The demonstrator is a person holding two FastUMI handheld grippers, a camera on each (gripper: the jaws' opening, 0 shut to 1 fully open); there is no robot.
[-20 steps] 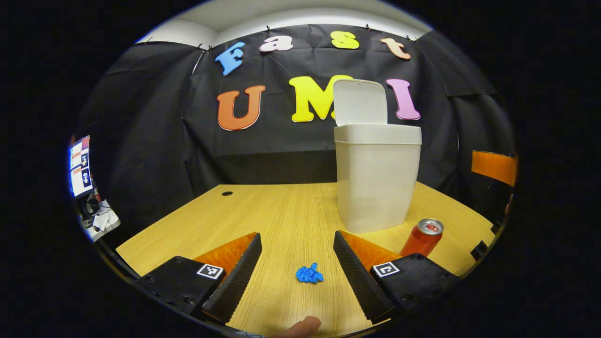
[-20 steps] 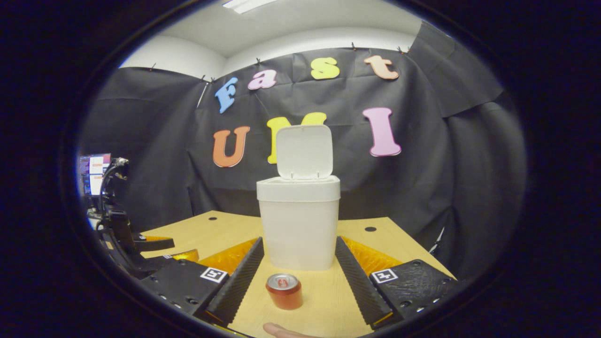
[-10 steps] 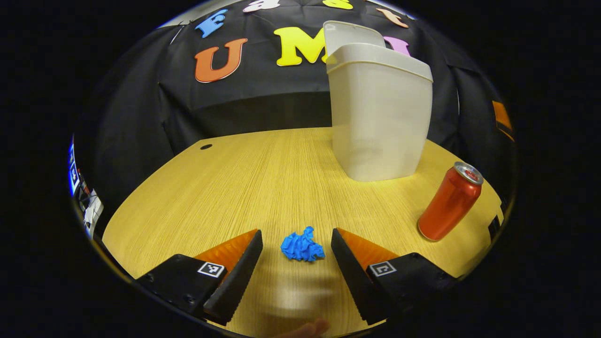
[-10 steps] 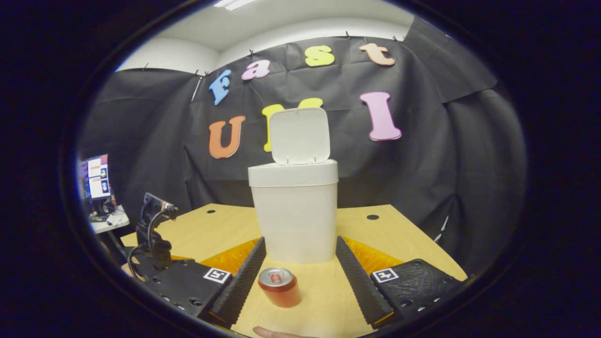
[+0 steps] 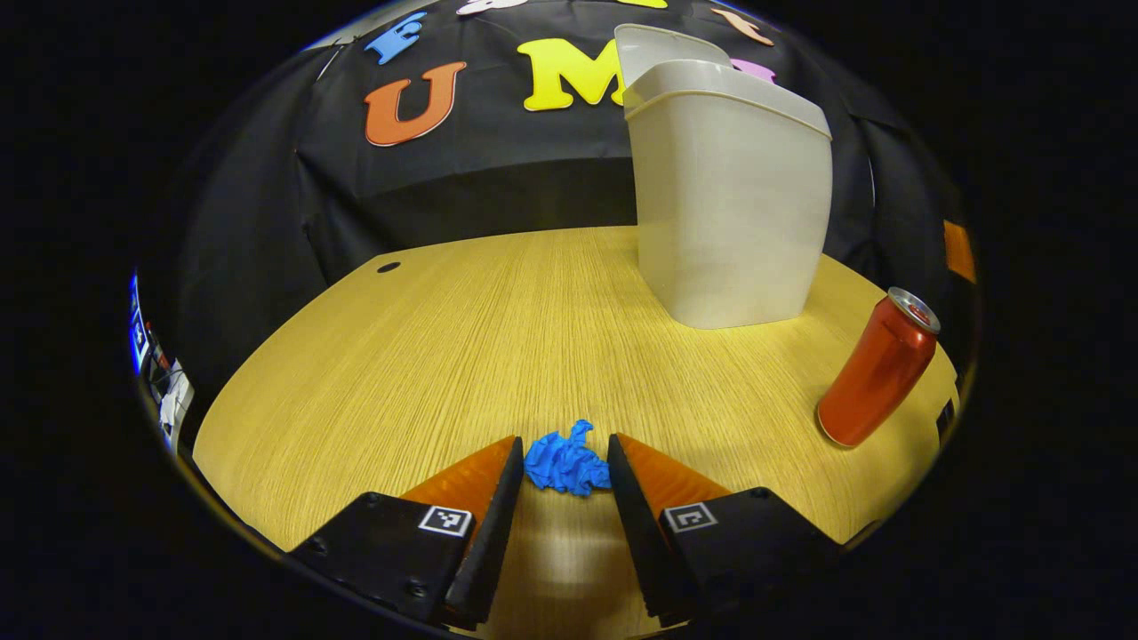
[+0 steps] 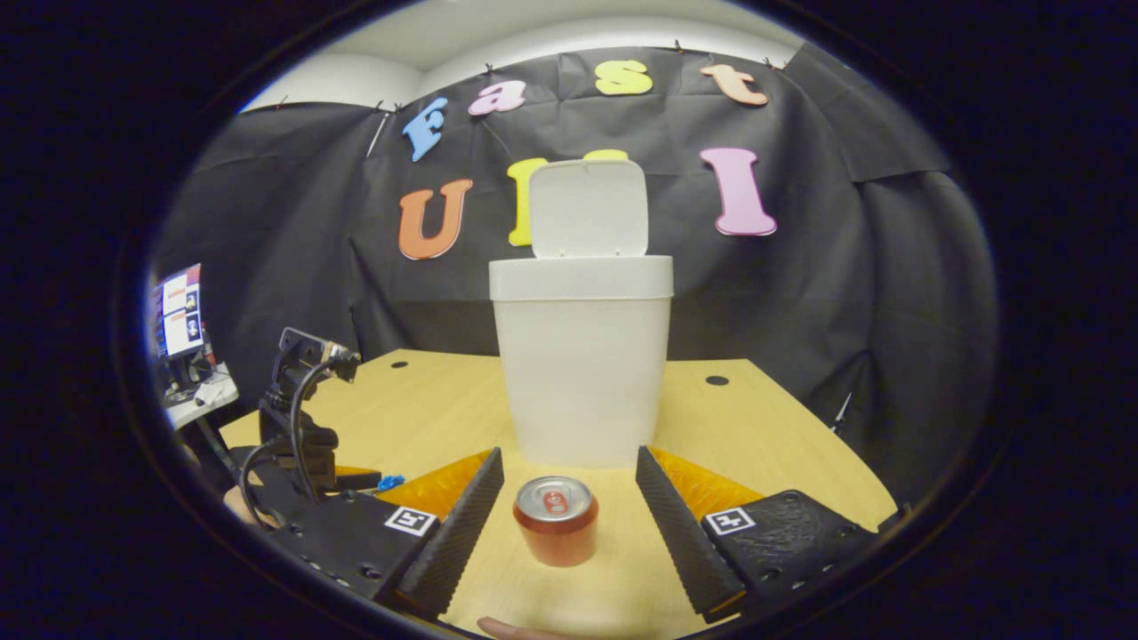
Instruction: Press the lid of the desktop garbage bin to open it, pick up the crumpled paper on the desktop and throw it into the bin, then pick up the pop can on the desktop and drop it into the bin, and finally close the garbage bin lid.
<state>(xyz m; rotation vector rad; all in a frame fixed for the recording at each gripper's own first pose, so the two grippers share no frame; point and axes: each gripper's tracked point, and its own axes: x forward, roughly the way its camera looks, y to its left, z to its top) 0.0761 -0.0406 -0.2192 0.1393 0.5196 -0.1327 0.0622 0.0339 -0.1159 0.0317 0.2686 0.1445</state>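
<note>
- In the left gripper view, the left tongs (image 5: 564,458) stand low over the wooden surface (image 5: 427,356), and their two fingers sit close on each side of the blue crumpled paper (image 5: 565,464). It seems they touch it, but I cannot tell if both really press.
- The paper lies on the surface; its near edge is hidden between the fingers.
- In the right gripper view, the right tongs (image 6: 569,484) are wide apart, and the red pop can (image 6: 556,532) stands upright between the fingers, not touched.
- A fingertip (image 6: 511,630) is cut off at the bottom edge.
- Farther back stands the white garbage bin (image 6: 582,373), with its lid (image 6: 589,209) raised upright.
- At the left, the other gripper is partly hidden behind cables.
</note>
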